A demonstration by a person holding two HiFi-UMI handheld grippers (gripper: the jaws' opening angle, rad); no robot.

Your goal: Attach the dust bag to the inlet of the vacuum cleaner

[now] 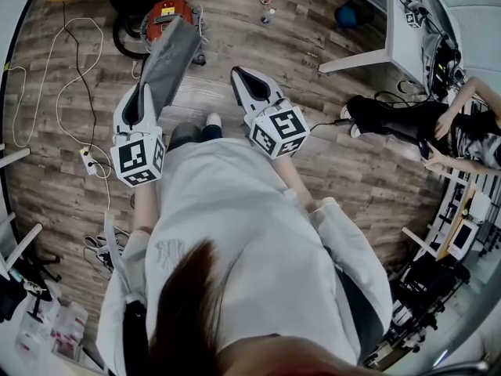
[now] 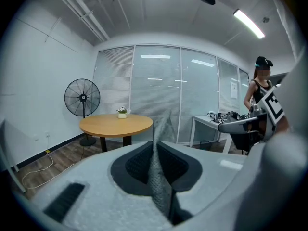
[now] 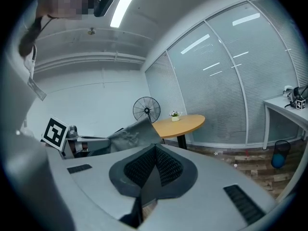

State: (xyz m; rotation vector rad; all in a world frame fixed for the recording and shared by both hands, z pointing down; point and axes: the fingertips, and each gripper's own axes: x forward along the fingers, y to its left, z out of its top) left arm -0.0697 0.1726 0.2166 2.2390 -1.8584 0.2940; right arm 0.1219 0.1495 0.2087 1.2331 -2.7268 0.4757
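A grey fabric dust bag (image 1: 168, 61) hangs forward from my left gripper (image 1: 143, 94), which is shut on its lower edge. In the left gripper view the woven bag (image 2: 160, 177) stands as a thin sheet pinched between the jaws of the left gripper (image 2: 155, 150). The red vacuum cleaner (image 1: 167, 16) sits on the wooden floor ahead, just past the bag's far end. My right gripper (image 1: 244, 81) is beside the bag on its right, shut with nothing between its pads (image 3: 166, 165). From the right gripper view the bag (image 3: 131, 134) shows to the left.
A round wooden table (image 2: 115, 124) and a standing fan (image 2: 83, 99) are ahead by the glass wall. White cables (image 1: 66, 92) and a power strip (image 1: 88, 160) lie on the floor at left. A white desk (image 1: 403, 30) and another person (image 1: 446, 124) are at right.
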